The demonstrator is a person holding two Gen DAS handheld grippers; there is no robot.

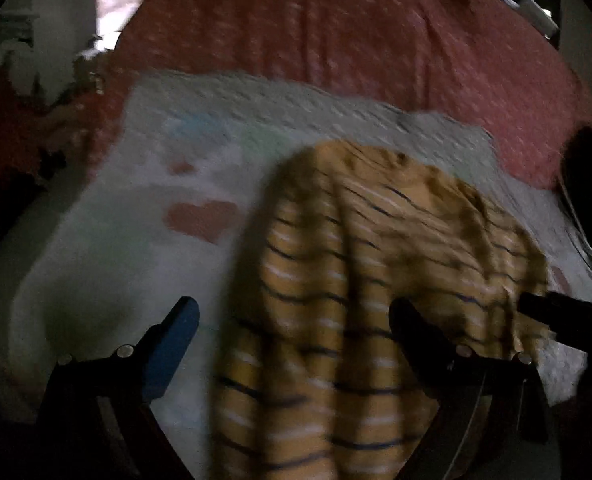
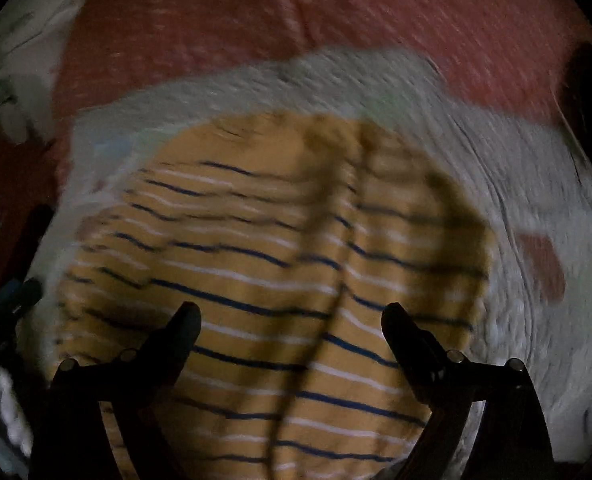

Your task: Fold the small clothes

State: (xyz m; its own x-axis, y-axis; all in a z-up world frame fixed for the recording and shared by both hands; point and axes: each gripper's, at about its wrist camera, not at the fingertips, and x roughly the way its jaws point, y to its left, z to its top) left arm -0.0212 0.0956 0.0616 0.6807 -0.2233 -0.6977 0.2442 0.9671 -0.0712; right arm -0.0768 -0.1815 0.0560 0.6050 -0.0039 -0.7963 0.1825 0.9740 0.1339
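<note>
A small yellow garment [image 1: 375, 240] with dark blue and white stripes lies rumpled on a white textured cloth [image 1: 116, 260] printed with red hearts. My left gripper [image 1: 292, 306] hovers open over the garment's left edge, with nothing pressed between its fingers. In the right wrist view the same garment [image 2: 256, 220] fills the middle, with a raised fold running down it. My right gripper [image 2: 290, 310] hangs open above it, holding nothing. A dark finger of the right gripper [image 1: 555, 312] shows at the garment's right edge. Both views are dim and blurred.
The white cloth [image 2: 515, 180] lies on a red dotted bedspread [image 1: 335, 20] that stretches to the far side. Pale bedding [image 2: 12, 60] is bunched at the far left. Dark shapes [image 1: 587, 200] stand at the right edge.
</note>
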